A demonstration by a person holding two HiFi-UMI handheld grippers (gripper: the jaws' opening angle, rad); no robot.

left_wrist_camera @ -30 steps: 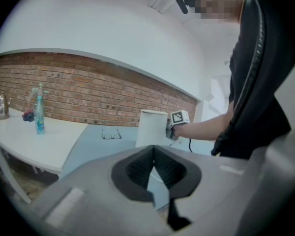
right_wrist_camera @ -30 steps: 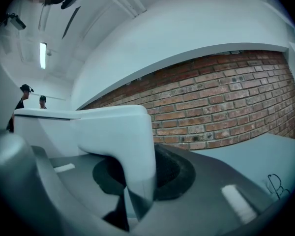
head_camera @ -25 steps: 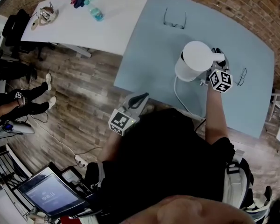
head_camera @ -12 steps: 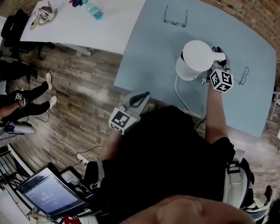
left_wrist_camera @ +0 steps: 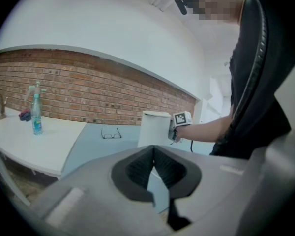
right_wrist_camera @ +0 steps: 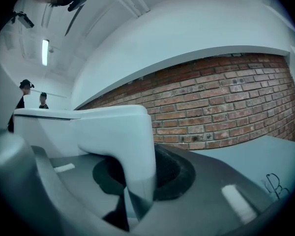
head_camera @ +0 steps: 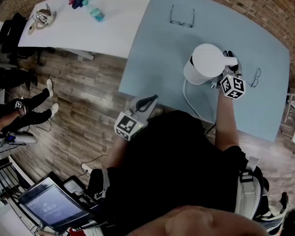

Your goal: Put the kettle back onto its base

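Two pairs of glasses [head_camera: 182, 22] are being left on the counter [head_camera: 157, 58] around the kettle [head_camera: 205, 64], which is being grasped by the right hand-held gripper [head_camera: 229, 59]; the left hand-held gripper [head_camera: 146, 103] is being held clenched, empty.

The smooth white cylindrical plastic kettle [head_camera: 206, 63] is standing out plain white against the pale blue-grey flat tabletop [head_camera: 157, 58], while the neighbouring plain white table [head_camera: 113, 26] is setting off a turquoise translucent bottle [head_camera: 96, 14] and the brown wooden plank floor [head_camera: 83, 102] is showing streaky darker grain. The red-brown brick wall [left_wrist_camera: 88, 95] is displaying a regular grid of pale mortar lines. The matte grey left gripper [left_wrist_camera: 154, 168] and matte grey right gripper [right_wrist_camera: 137, 176] are showing black ribbed pads, and the marker cube [head_camera: 232, 86] on the right one is wearing black square patterns on white faces.
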